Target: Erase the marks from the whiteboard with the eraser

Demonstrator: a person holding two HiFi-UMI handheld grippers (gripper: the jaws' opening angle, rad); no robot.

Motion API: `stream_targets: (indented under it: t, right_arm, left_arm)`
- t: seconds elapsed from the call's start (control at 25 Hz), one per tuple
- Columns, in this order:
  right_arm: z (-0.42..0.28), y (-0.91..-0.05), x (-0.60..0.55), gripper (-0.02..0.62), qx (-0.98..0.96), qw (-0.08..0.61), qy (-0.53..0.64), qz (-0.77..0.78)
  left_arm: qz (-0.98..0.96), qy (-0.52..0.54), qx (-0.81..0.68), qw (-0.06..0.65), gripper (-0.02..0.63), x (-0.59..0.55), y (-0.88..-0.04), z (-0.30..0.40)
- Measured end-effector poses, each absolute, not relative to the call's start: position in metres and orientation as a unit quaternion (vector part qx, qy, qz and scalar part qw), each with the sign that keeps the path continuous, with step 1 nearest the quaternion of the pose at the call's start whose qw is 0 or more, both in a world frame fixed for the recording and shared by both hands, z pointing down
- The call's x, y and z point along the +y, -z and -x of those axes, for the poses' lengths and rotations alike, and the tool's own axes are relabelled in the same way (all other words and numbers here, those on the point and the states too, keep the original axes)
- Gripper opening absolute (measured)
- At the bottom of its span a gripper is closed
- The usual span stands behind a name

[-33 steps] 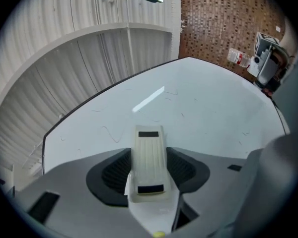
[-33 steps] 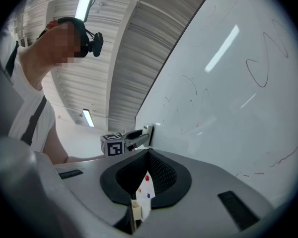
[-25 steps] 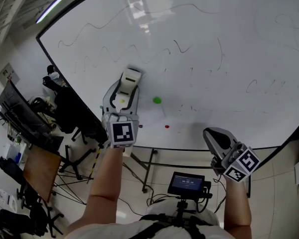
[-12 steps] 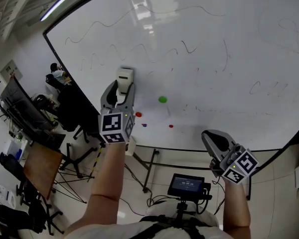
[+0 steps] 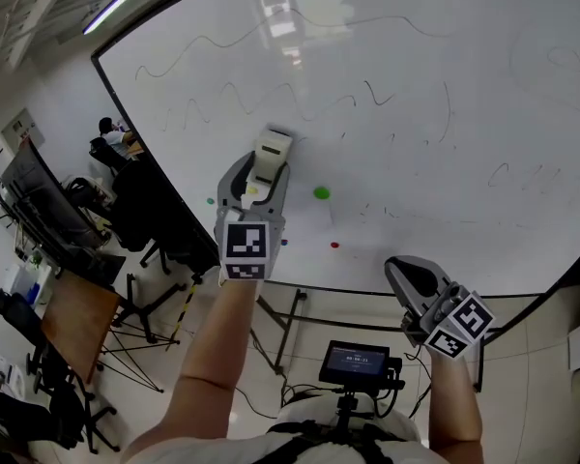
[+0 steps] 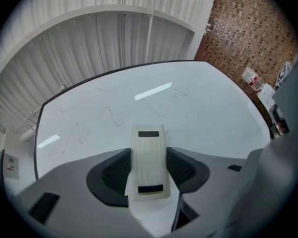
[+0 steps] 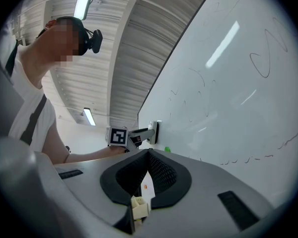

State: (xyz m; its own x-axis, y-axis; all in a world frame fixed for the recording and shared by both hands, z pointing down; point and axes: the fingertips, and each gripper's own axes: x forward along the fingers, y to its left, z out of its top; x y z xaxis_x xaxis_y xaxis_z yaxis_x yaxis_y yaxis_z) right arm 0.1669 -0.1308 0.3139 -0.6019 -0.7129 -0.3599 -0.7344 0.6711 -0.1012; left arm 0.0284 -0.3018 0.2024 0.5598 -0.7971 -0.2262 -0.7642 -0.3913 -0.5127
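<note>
**Pose.** The left arm (image 5: 208, 356) was stretched forward and up to the whiteboard (image 5: 445, 56). The left gripper (image 5: 259, 180) pointed up the board, its marker cube facing the head camera. Its jaws were clamped on the eraser (image 5: 272, 151), one pad on each long side. This was confirmed in the left gripper view, where the eraser (image 6: 149, 157) stood lengthwise in the left gripper (image 6: 149, 166). Seen from the right gripper view, the eraser (image 7: 154, 131) lay against the board face. The right arm hung low, well below the board's bottom edge. The right gripper (image 5: 402, 271) had its jaws closed tip to tip with nothing held (the right gripper (image 7: 148, 156) showed the pads meeting).

**Edges and room.** The eraser sat in the board's lower left part, near the slanting left frame. Open white surface extended above and far to the right. The wavy marks (image 5: 227, 93) ran just above the eraser's tip, apart from it. A green dot (image 5: 321, 193) lay just right of the left gripper, with a red dot (image 5: 334, 245) lower, near the bottom frame.

**Obscured.** The board's right end was cut off. The marks at far right were too faint to read. The eraser's contact face was hidden.
</note>
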Motion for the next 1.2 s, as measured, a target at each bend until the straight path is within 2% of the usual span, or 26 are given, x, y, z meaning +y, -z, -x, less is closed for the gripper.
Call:
stream_targets:
  t: [0.2,0.44,0.64,1.2]
  right_arm:
    - [-0.179,-0.316,-0.128,0.002,0.888,0.192,-0.028,0.417]
    - [-0.193,-0.32,-0.124,0.002,0.882,0.193,-0.027,0.43]
    - [-0.194,-0.317,-0.124,0.002,0.882,0.188,-0.03,0.431]
    - [-0.204,-0.321,-0.117,0.002,0.873,0.183,-0.027,0.451]
  left_arm:
    - [0.809,0.015,0.504,0.303,0.245,-0.3,-0.199,-0.037]
    - [0.79,0.07,0.466,0.392,0.247,-0.278,-0.216,-0.088]
    - [0.803,0.101,0.392,0.438,0.247,-0.268,-0.234,-0.11]
    - [0.816,0.038,0.425,0.389,0.247,-0.258,-0.193,-0.122]
